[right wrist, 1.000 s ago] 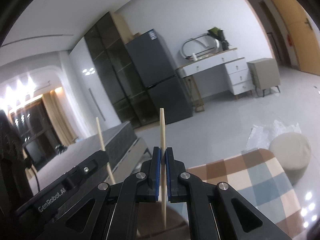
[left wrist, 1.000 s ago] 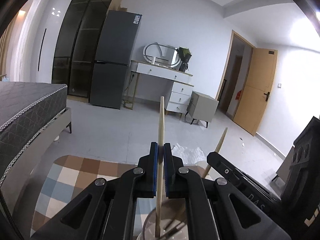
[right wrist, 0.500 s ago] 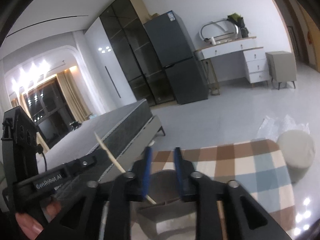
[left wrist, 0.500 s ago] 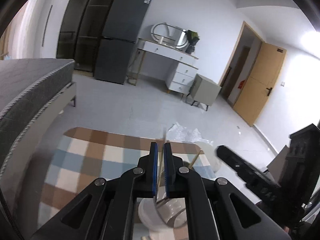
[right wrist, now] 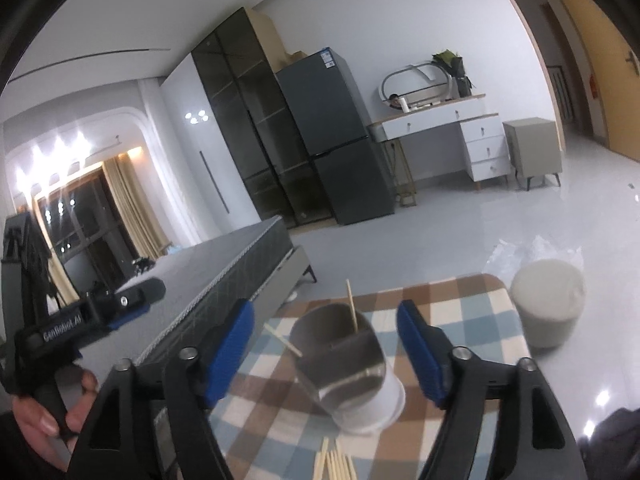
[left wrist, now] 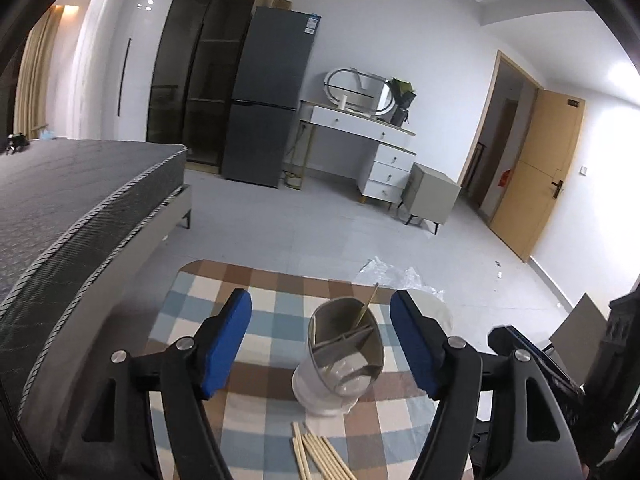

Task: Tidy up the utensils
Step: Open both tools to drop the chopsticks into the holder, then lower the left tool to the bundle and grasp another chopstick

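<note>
Chopsticks (left wrist: pixel 320 458) lying in a loose bundle on the checked cloth (left wrist: pixel 192 316) at the bottom edge of both wrist views, cut off by the frame, so neither full length nor count readable. Just beyond, a grey divided holder (left wrist: pixel 345 346) on a white base, upright on the same cloth. One thin stick (left wrist: pixel 367 306) leaning out of its rear compartment in the left view; in the right view one stick (right wrist: pixel 352 306) upright inside the holder and a second (right wrist: pixel 285 340) slanting over its left rim, blurred, lower end not made out. Inner dividers dim; hard to tell which section holds which. Left gripper (left wrist: pixel 321 346) with blue pads spread wide on either side of the holder, nothing between them touched, jaws just opened. Right gripper (right wrist: pixel 325 350) likewise wide apart and empty, jaws just opened, its black frame covering the near cloth. At the left of the right view, a hand (right wrist: pixel 48 412) around the other gripper's handle. Round pale stool (right wrist: pixel 548 308) beside the cloth's far corner, crumpled clear plastic behind it. Grey bed (left wrist: pixel 72 208) along the left; dark fridge (left wrist: pixel 268 96), white dresser (left wrist: pixel 380 148) and wooden door (left wrist: pixel 540 176) against the far walls.
</note>
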